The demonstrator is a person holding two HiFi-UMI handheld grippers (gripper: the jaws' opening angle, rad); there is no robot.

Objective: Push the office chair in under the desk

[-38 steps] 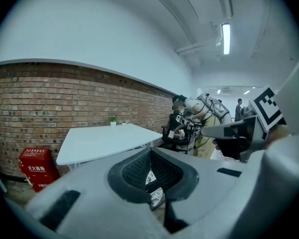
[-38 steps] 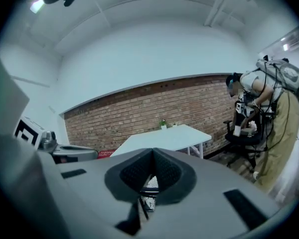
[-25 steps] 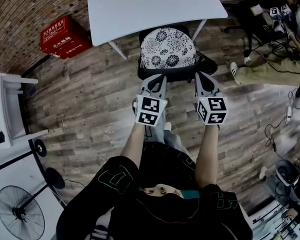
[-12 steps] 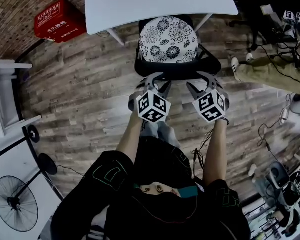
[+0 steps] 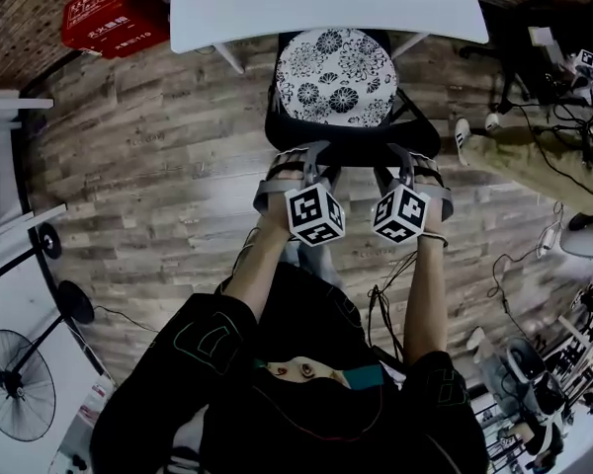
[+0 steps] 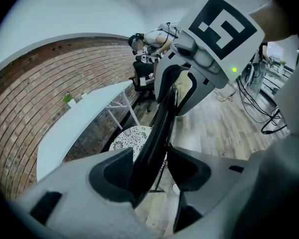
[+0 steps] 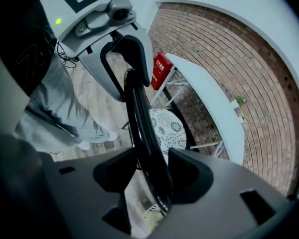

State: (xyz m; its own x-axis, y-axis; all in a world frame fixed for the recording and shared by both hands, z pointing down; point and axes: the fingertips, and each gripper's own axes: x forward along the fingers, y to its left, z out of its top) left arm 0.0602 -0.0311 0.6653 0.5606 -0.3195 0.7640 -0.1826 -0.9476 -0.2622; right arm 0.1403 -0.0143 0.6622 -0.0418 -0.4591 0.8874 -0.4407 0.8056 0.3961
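- The office chair (image 5: 348, 131) stands at the near edge of the white worktop (image 5: 326, 3). Only the far edge of its floral cushion (image 5: 336, 64) meets the worktop's edge, and the rest of the seat is out over the wood floor (image 5: 158, 166). It sits against the worktop just as it did a second ago.
- The left tongs (image 5: 298, 158) were closed a second ago, held flat above the chair's back. Now they are lower and rolled, marker cube corner-on. The jaws have just been opening and stand wide.
- In the left gripper view, the black backrest (image 6: 157, 128) rim runs between the jaws. It lies close along one jaw with a clear gap to the other, so it is straddled, not clamped.
- The right tongs (image 5: 415, 162) were also closed a second ago, and have dropped and rolled the same way. The jaws opened, then eased in slightly over the last half second, and are fairly wide now.
- In the right gripper view, the backrest rim sits between the jaws, near one side with floor showing past the other. It is not squeezed.
- Both tongs sit side by side over the backrest's top rim, left of centre and right of centre.
- The head view has shifted, so the red box (image 5: 114, 13) is now closer to the top-left corner.
- A fan (image 5: 15, 393) is at the lower left, well apart from the chair.
- A seated person's legs (image 5: 534, 151) are at the right edge, apart from the chair.
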